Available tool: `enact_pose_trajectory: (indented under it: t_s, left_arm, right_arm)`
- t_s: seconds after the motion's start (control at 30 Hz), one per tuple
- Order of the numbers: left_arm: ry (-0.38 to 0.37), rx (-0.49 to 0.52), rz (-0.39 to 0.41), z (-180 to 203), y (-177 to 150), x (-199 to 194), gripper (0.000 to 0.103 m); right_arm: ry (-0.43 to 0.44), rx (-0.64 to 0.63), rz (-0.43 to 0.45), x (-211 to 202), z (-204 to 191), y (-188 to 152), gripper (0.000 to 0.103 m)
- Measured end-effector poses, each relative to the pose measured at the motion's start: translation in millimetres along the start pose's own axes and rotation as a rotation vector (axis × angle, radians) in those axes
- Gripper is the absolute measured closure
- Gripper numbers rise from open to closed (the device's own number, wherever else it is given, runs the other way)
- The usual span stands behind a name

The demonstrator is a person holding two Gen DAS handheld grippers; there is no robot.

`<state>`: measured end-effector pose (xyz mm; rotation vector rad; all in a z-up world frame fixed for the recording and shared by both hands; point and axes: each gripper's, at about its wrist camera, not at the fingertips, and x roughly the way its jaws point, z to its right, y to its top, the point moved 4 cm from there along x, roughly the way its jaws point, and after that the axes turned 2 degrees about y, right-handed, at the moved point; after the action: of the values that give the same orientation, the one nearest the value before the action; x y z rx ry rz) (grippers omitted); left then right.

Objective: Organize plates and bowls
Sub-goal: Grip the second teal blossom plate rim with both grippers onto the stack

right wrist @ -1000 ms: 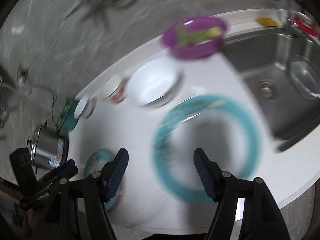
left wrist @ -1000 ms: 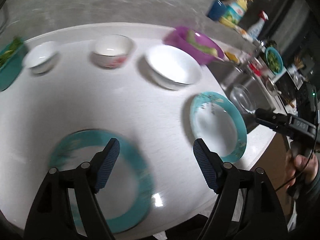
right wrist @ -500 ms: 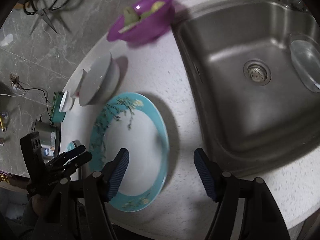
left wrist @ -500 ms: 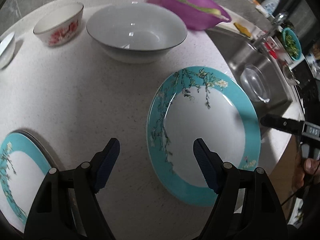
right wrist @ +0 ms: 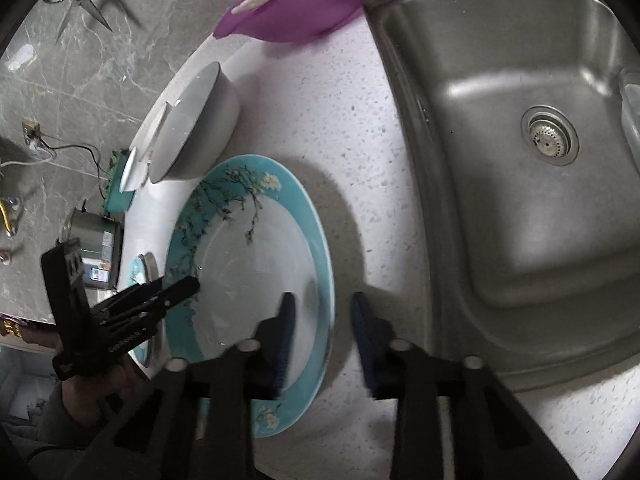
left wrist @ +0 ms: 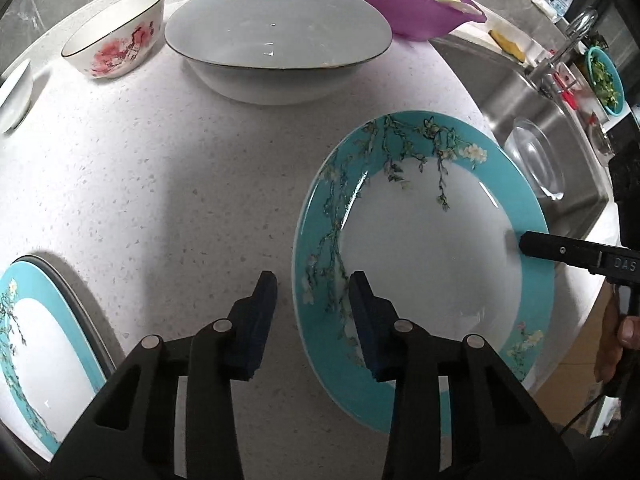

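Note:
A teal-rimmed plate with a blossom pattern [left wrist: 440, 240] [right wrist: 248, 280] lies flat on the white counter beside the sink. My left gripper [left wrist: 314, 312] straddles its left rim, one finger over the plate and one over the counter. The jaws are closing, and a strip of counter still shows beside the rim. My right gripper [right wrist: 322, 320] straddles the opposite rim, also closing, with its pads not touching the rim. Each gripper shows in the other's view, the left gripper [right wrist: 180, 288] and the right gripper [left wrist: 524, 246].
A second teal plate [left wrist: 32, 360] sits at the counter's near left. Behind stand a large white bowl [left wrist: 276, 40], a red-flowered bowl [left wrist: 116, 40], a small white bowl [left wrist: 14, 92] and a purple bowl [left wrist: 400, 4]. The steel sink [right wrist: 520, 200] holds a glass bowl [left wrist: 536, 164].
Both grippers have come down closer to the right-hand teal plate. Their jaws have narrowed from wide open to a small gap around its opposite rims.

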<state>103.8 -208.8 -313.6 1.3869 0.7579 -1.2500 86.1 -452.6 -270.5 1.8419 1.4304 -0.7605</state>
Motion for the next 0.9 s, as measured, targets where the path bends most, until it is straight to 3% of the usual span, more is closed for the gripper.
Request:
enact_pose_trajectory:
  t_s: [0.13,0.47,0.9]
  left_arm:
    - [-0.018,0.012,-0.006,6,0,0,0.079]
    - [-0.033,-0.005,-0.021,4,-1,-6,0.081]
    - [-0.026,-0.029,0.016,-6,-4,-37,0.081]
  right_arm:
    - [-0.024,-0.023,-0.037,5,-4,0,0.092]
    - [-0.096,-0.045,-0.048,4,-11,2,0.090]
    - [-0.095,-0.083,-0.049,-6,-32,7,0.090]
